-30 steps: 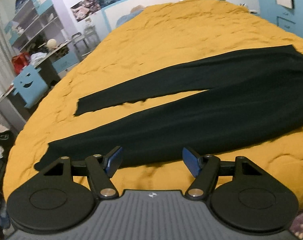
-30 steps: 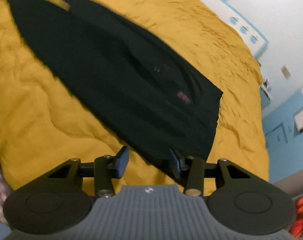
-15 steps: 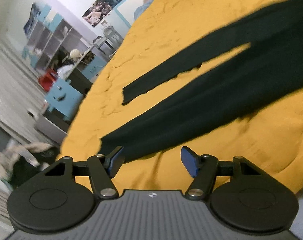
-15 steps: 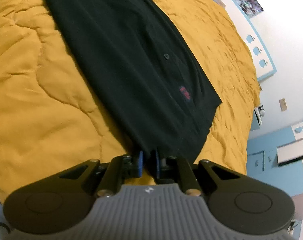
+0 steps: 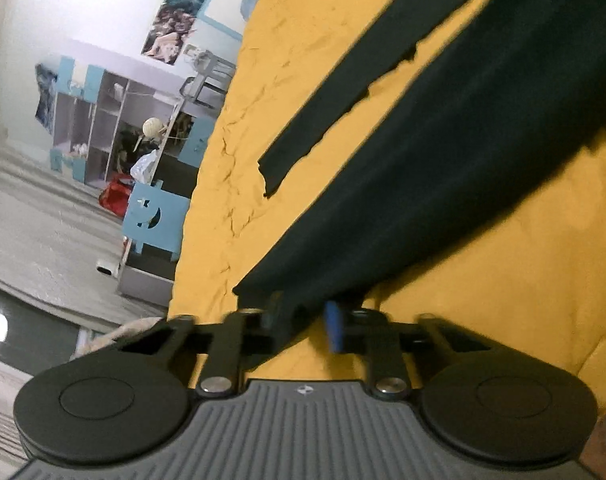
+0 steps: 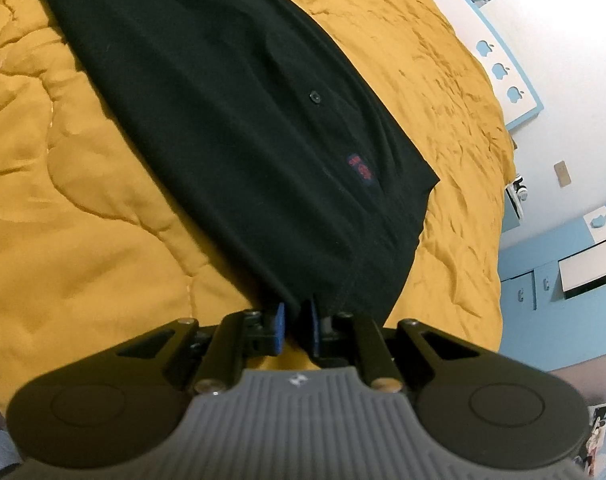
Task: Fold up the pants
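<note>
While the left gripper (image 5: 303, 322) was closing on a leg hem of the black pants (image 5: 443, 160), the right gripper (image 6: 296, 322) stood nearly shut, pinching a waistband corner; pants lay flat on the yellow quilt (image 6: 83, 220).

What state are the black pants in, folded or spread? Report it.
Spread, not yet folded. The pants lie flat on the yellow bedspread with both legs apart and bedspread visible between them; the waist end also lies flat in the right wrist view.
</note>
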`<state>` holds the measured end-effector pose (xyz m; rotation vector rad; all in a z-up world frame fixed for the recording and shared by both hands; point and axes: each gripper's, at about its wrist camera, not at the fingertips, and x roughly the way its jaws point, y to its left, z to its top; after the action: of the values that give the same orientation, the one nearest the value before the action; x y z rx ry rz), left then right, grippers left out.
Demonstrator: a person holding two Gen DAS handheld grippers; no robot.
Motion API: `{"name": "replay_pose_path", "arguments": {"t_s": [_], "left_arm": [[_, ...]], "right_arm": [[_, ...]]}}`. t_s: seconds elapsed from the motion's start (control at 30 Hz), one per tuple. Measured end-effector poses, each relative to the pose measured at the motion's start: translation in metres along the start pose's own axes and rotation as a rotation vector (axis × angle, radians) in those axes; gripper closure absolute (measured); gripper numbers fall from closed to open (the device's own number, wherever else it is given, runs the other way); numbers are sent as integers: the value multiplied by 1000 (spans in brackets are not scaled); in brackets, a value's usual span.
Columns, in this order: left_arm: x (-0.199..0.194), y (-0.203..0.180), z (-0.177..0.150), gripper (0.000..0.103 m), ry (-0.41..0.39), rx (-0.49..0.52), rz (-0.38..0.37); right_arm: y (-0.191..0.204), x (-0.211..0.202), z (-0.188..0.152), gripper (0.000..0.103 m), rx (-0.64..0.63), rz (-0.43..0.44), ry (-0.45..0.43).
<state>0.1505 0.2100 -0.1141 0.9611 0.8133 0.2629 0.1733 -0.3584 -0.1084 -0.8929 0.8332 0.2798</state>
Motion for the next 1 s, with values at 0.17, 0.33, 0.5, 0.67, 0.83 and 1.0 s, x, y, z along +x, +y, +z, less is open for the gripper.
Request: {"name": "replay_pose_path", "arguments": {"t_s": [0.17,0.33,0.5,0.67,0.83,1.0], "left_arm": [[-13,22,10,102,-32,-220,21],[-15,56,34,102,-31,-370,17],[-8,90,70,102,-29,-464,15],[12,108,108,102,4,-490,28],[39,112,148,102,61,-478,39],[82,96,177,102,97,-414,52]], "right_arm": [[-8,-6,-1,103,16,-17,-34],[-34,-14,12,103,88,-56,-95],[-73,-16,37,103,141,-70,-143],[-115,3,72,103,141,-97,-174],[-155,48,110,103,177,-86,-176],[-179,109,142,103,207,-48,-151]]}}
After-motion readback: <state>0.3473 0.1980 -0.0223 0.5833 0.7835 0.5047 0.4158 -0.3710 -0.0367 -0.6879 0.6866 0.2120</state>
